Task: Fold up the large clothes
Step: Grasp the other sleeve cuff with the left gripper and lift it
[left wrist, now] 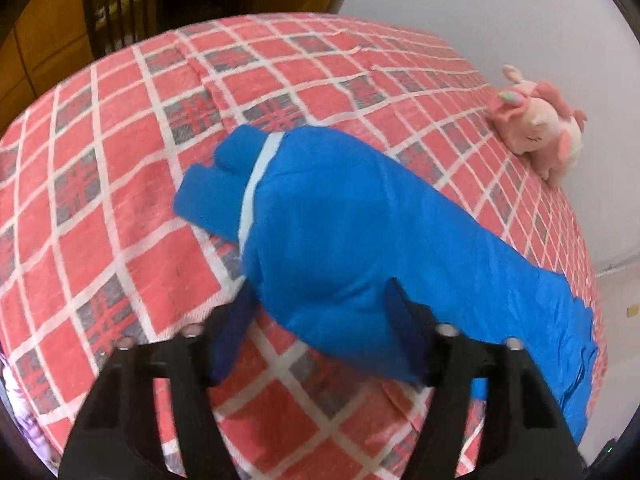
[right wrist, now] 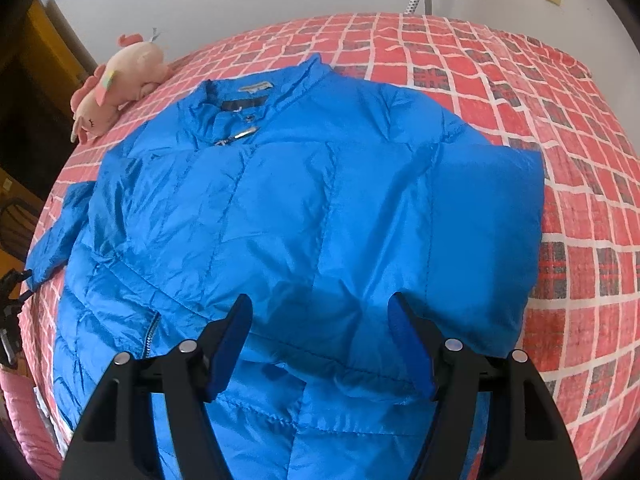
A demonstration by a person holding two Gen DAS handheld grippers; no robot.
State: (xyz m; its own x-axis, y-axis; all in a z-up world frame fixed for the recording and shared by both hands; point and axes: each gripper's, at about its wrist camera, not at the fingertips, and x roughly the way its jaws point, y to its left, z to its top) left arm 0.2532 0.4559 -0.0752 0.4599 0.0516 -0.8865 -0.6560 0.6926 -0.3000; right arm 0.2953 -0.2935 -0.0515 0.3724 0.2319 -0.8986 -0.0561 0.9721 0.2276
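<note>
A bright blue puffer jacket (right wrist: 304, 216) lies front up on a bed with a red checked cover (right wrist: 580, 208). Its collar and zipper pull point toward the far side. One sleeve is folded across the chest at the right; the other sleeve (right wrist: 56, 232) sticks out at the left. In the left wrist view the jacket (left wrist: 360, 240) shows from the side, with a cuff and a pale stripe (left wrist: 256, 176). My left gripper (left wrist: 320, 308) is open, its fingers either side of the jacket's near edge. My right gripper (right wrist: 320, 320) is open above the jacket's lower half.
A pink plush unicorn (right wrist: 116, 80) lies at the bed's edge near the jacket's collar; it also shows in the left wrist view (left wrist: 540, 128). White walls stand behind the bed. A dark chair (left wrist: 116, 12) and wooden furniture stand beyond the far side.
</note>
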